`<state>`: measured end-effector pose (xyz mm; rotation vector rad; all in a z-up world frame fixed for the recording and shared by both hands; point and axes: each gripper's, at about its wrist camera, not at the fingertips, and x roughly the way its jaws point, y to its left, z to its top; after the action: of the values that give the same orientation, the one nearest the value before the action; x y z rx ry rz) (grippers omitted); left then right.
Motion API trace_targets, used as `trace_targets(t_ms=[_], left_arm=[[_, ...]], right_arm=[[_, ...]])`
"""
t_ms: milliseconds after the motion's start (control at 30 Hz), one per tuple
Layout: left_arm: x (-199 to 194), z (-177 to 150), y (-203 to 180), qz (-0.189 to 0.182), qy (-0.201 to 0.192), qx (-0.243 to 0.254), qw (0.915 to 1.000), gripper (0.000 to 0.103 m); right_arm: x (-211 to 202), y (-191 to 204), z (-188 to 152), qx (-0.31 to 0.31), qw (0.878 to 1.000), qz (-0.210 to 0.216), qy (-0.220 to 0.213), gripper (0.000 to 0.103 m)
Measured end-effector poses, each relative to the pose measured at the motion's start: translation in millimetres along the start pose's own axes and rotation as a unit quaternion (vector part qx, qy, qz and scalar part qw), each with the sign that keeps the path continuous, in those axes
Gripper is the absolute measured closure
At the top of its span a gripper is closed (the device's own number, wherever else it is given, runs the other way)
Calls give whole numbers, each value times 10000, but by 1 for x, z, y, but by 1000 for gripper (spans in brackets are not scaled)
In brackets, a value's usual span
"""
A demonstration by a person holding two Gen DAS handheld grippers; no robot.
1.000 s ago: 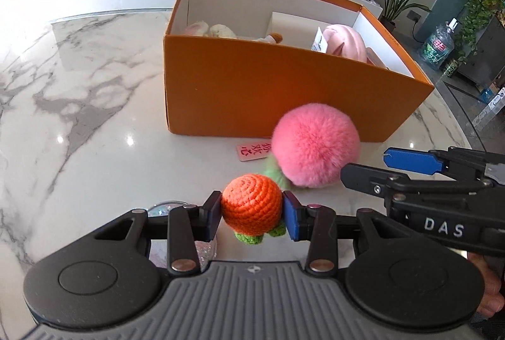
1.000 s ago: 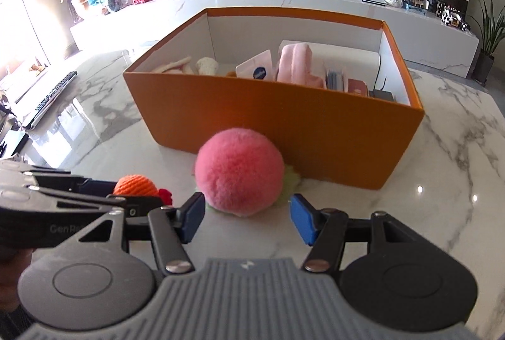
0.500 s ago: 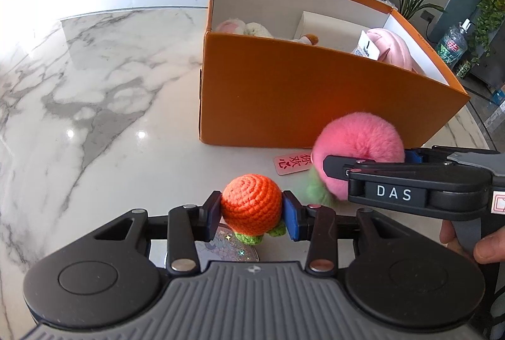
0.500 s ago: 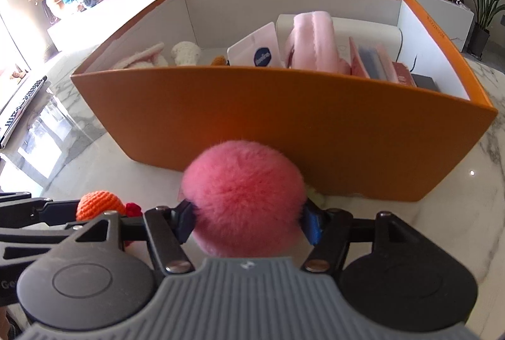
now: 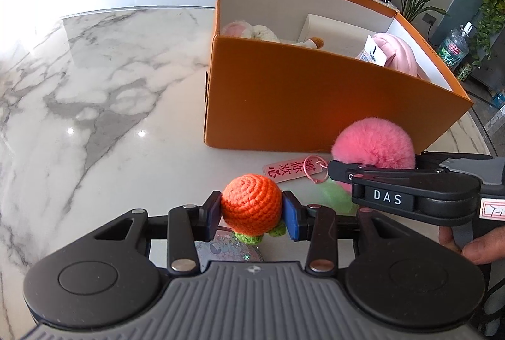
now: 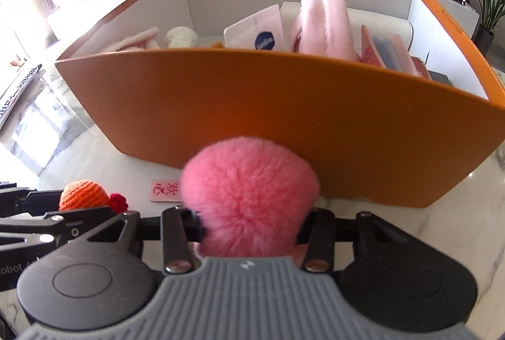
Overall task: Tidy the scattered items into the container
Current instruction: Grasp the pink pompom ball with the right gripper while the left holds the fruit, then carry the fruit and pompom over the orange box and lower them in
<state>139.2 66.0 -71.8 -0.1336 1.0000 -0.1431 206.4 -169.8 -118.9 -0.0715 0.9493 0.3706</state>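
My left gripper (image 5: pixel 252 215) is shut on an orange crocheted ball (image 5: pixel 251 204) with green leaves, held just above the marble table. My right gripper (image 6: pixel 249 229) is shut on a fluffy pink pompom (image 6: pixel 249 198), which also shows in the left wrist view (image 5: pixel 374 146) with a pink tag (image 5: pixel 292 169) lying on the table beside it. The orange box (image 5: pixel 315 100) stands right behind both, open on top; in the right wrist view the orange box (image 6: pixel 252 106) fills the middle. The orange ball (image 6: pixel 83 195) shows at the right wrist view's left.
The box holds plush toys (image 6: pixel 176 37), a white pouch (image 6: pixel 255 32), a pink rolled cloth (image 6: pixel 325 27) and pink books (image 6: pixel 388 51). A glittery disc (image 5: pixel 227 247) lies under my left gripper. The marble table (image 5: pixel 94 106) stretches left. A keyboard (image 6: pixel 19 87) lies far left.
My right gripper has moved forward and closed on the pink pompom. Both grippers have drawn nearer to the box, and the left one has shifted left of it.
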Motion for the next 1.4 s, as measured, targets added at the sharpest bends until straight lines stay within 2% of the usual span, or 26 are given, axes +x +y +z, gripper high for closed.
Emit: trace_targets(t_ms=[200,433,600,833,1000,1167,1400], left_arm=[[-28,3,-10,-73,-204,83,9997,57],[-69,21,-23,-314,-568,226,9976,57],[-93,47,-32,-328,-978,456,9936,57],[-103,102,-35,-210,-1367,624,9884,57],[-86,144,-31,-91,-1367,792,9874,57],[-56,175,-30,65,-1180,1213,9856,57],[-3,190,-30,293,-743,1819,9801,57]], right_arm=[[-36,4,-9,-134,9993,192,-303,56],[-100,1,-1,-226,9941,697,-796,56],[-126,-2,34,-134,9876,1135,-1079,56],[-145,-3,96,-297,9814,1261,-1417,56],[-133,-3,142,-399,9820,1132,-1459,56],[-98,-7,178,-373,9856,1030,-1287,56],[-22,-23,210,140,9920,1062,-670,56]])
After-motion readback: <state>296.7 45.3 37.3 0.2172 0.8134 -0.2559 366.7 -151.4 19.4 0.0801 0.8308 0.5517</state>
